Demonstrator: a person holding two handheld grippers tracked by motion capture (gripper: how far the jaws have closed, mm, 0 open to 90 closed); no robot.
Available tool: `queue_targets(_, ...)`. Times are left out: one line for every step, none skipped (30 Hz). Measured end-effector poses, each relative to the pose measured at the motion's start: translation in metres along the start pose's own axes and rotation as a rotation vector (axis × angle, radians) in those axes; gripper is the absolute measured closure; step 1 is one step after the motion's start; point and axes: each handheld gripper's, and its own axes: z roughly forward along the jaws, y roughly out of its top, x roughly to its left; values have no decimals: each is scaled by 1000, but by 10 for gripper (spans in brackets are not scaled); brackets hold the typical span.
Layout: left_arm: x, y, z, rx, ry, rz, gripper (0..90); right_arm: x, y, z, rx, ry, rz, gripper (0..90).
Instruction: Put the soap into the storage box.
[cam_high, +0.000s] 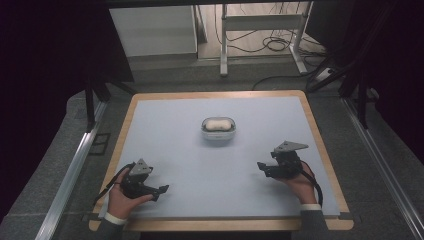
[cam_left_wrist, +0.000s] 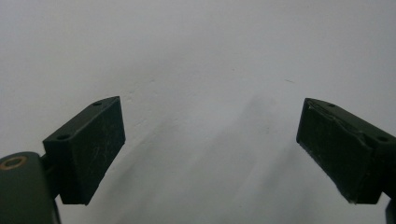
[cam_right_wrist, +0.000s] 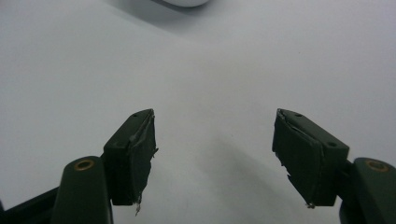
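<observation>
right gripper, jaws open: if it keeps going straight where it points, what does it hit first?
Probably the white container. The right gripper has bare table between its open jaws, and the container's rim shows at the top edge of its view, slightly left of centre. It might slide just past; depth is unclear.

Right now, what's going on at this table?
A person sits at the table with a gripper in each hand, and nothing is being handled yet. The left gripper rests near the table's near left edge and the right gripper near its right side, both with jaws open and empty. The one object is a small white container mid-table, ahead of both grippers and untouched. Its rim shows at the top of the right gripper view.
</observation>
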Motion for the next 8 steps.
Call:
queue_targets(0, 0, 0, 0, 0, 0, 84, 0, 0, 0, -2, -2, 1, 298)
queue_targets(0, 0, 0, -1, 0, 1, 84, 1, -1, 0, -4, -9, 4, 297)
queue_targets(0, 0, 0, -1, 0, 1, 84, 1, -1, 0, -2, -18, 9, 294)
queue_targets(0, 0, 0, -2, 0, 1, 84, 1, -1, 0, -1, -27, 13, 291)
queue_targets(0, 0, -1, -2, 0, 0, 84, 2, -1, -1, -3, -30, 19, 286)
queue_targets(0, 0, -1, -2, 0, 0, 84, 2, -1, -1, -3, -30, 19, 286)
queue_targets(0, 0, -1, -3, -1, -3, 84, 1, -1, -1, -7, -33, 23, 274)
queue_targets(1, 0, -1, -4, -2, -4, 84, 1, -1, -1, -7, -33, 23, 274)
